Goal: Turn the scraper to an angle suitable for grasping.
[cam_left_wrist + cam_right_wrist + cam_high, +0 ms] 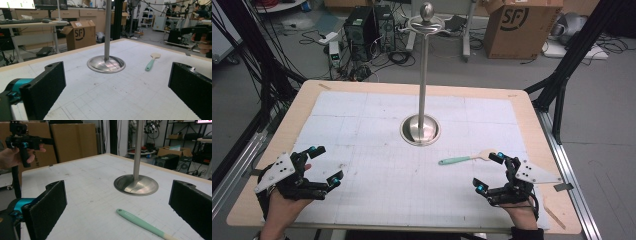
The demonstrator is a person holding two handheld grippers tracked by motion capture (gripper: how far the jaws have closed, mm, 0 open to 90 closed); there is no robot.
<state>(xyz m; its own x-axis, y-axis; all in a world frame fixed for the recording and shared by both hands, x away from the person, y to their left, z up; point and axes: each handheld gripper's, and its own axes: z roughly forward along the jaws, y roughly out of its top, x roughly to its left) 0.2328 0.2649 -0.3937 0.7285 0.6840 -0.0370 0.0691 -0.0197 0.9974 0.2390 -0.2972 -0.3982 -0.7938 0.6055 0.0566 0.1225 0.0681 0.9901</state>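
Observation:
A spatula with a mint green handle (454, 160) and a pale wooden blade lies flat on the white mat, right of centre. Its handle (142, 223) runs between my right gripper's jaws, a little ahead of them. My right gripper (490, 172) hovers open just beside the blade end, nothing held. At the mat's left front my left gripper (326, 165) is also open and empty, and from it the spatula (152, 62) shows far off on the right. A steel stand (421, 129) with a round base and a tall pole rises at the mat's middle.
The white gridded mat (362, 120) covers a wooden table (312, 90). The stand's base (106, 64) (136, 185) sits ahead of both grippers. Behind the table are a cardboard box (522, 27), computer cases and cables on the floor. Black frame legs flank the table.

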